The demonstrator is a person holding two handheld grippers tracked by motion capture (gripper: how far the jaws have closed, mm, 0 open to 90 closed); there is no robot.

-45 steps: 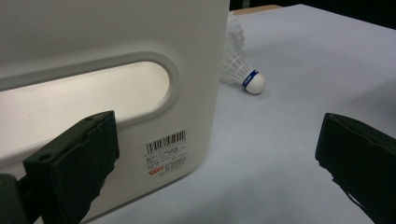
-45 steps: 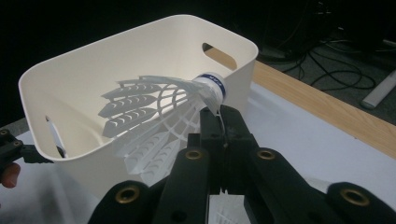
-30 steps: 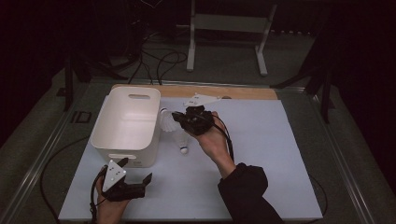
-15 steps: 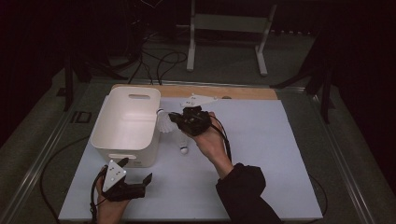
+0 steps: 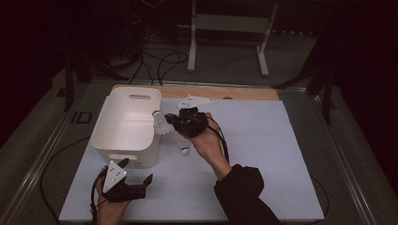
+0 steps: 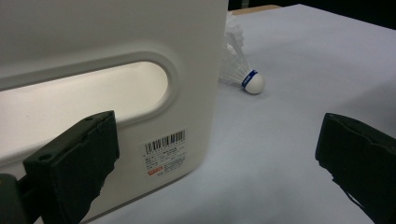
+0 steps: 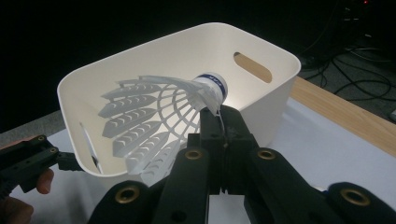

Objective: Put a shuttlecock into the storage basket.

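On the bin [image 6: 107,60], near wall, there's a white sticker w/ a barcode [image 6: 164,140], small print under it and a red mark; text too small to read. The 2nd shuttle [image 6: 243,74], lying on the mat [image 6: 299,84] just beside the bin's corner, has a blue band w/ white lettering round its cork, unreadable. The held shuttle [image 7: 163,116] carries the same kind of blue band below its cork, letters also too blurred.

Your right gripper [image 7: 219,116] is clamped on that shuttle: jaws fully together, pinching the skirt's edge right below the cork. Cork points away from you toward the bin's far handle slot; the white plastic skirt fans out to the left of the jaws, over the bin's rim. In the high view your right gripper [image 5: 174,121] has the shuttle [image 5: 161,123] at the bin's [image 5: 126,126] right wall, up off the mat.

Your left gripper [image 5: 136,178] sits low on the mat [image 5: 281,150] just in front of the bin, jaws wide apart, nothing between them; one jaw close to the bin's near wall, not clearly touching. The 2nd shuttle [image 5: 184,150] lies on the mat btw. the bin and your right wrist.
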